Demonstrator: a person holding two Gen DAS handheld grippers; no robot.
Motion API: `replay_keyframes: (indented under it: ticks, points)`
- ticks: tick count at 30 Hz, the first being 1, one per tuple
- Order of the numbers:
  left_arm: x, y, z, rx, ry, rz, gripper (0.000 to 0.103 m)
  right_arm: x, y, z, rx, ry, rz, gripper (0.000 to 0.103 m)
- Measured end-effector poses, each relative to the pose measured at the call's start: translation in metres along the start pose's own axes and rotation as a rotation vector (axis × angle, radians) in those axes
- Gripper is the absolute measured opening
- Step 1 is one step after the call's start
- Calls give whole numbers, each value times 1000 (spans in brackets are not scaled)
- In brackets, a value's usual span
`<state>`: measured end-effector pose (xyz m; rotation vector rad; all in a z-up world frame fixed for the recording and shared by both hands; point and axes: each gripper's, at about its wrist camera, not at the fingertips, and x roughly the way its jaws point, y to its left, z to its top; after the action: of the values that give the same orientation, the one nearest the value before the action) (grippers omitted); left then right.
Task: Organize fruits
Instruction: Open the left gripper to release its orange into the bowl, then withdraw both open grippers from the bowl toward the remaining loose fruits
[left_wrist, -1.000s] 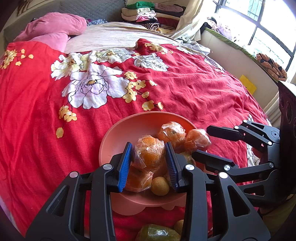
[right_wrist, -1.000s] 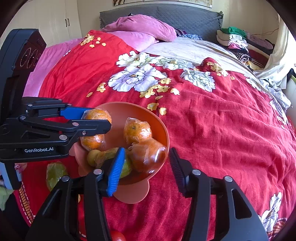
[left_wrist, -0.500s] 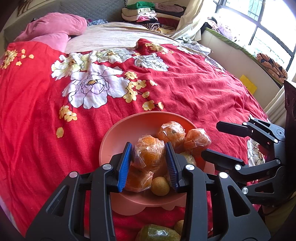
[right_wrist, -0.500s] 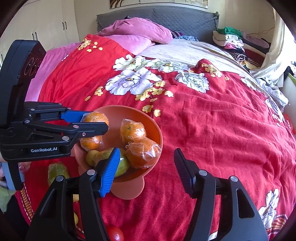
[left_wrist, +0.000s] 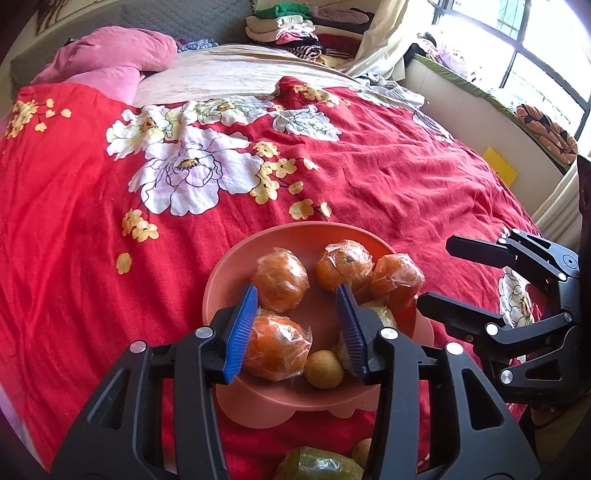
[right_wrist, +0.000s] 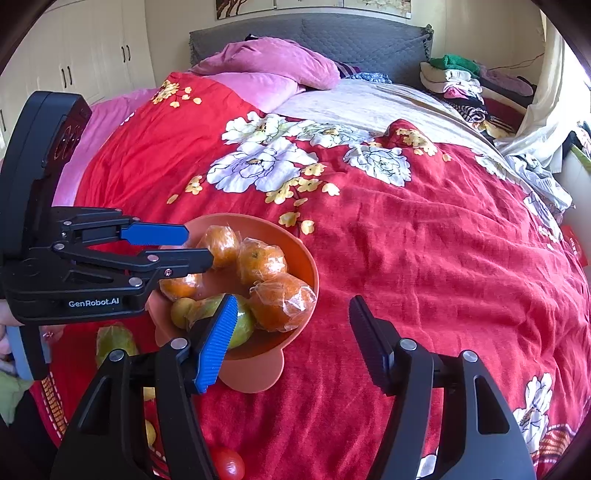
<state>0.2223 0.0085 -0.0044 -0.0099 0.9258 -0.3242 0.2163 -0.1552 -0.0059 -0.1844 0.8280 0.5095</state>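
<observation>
Left wrist view: my left gripper (left_wrist: 301, 328) hangs over the pink bowl (left_wrist: 236, 266); its jaws have just been opening, and the wrapped orange (left_wrist: 281, 280) they pinched a second ago now lies loose in the bowl just past my blue pads (left_wrist: 242, 328), which touch nothing.
Right gripper: my right gripper (right_wrist: 291, 339) stands wide and empty over the red bedspread (right_wrist: 424, 258) beside the bowl; its jaws have just been opening too, and the wrapped orange by the rim (right_wrist: 284, 304), lately between my fingers, sits inside the bowl to their left.
Meaning: I judge both oranges delivered, and both hands free for the next fruit.
Bowl: four wrapped oranges, a small yellow fruit (left_wrist: 323, 369) and a green one, below and ahead of my left fingers.
Only the left view shows: another wrapped orange (left_wrist: 277, 347) directly under my left pads.
Only the right view shows: a small red fruit (right_wrist: 229, 463) on the bedspread beneath my right fingers, and a green fruit (right_wrist: 114, 341) left of the bowl, so sorting is unfinished.
</observation>
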Motion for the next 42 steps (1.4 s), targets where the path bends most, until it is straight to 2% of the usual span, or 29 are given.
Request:
replay_keyframes:
  ticks: [8, 10, 19, 27, 34, 42]
  points:
    - [-14, -3, 3, -2, -32, 8, 49, -8, -4, -1, 16, -16, -14, 71]
    - [-18, -5, 3, -1, -42, 8, 55, -10, -4, -1, 19, -17, -17, 72]
    - [-41, -12, 5, -3, -95, 25, 70, -20, -2, 0, 22, -40, -26, 80]
    - [-69, -10, 4, -12, -161, 87, 78, -31, 1, 2, 20, -66, -31, 86]
    - [-87, -5, -1, -36, -187, 124, 87, -44, 6, 4, 19, -92, -31, 90]
    - [-110, -7, -11, -47, -225, 173, 93, -60, 16, 4, -1, -123, -27, 94]
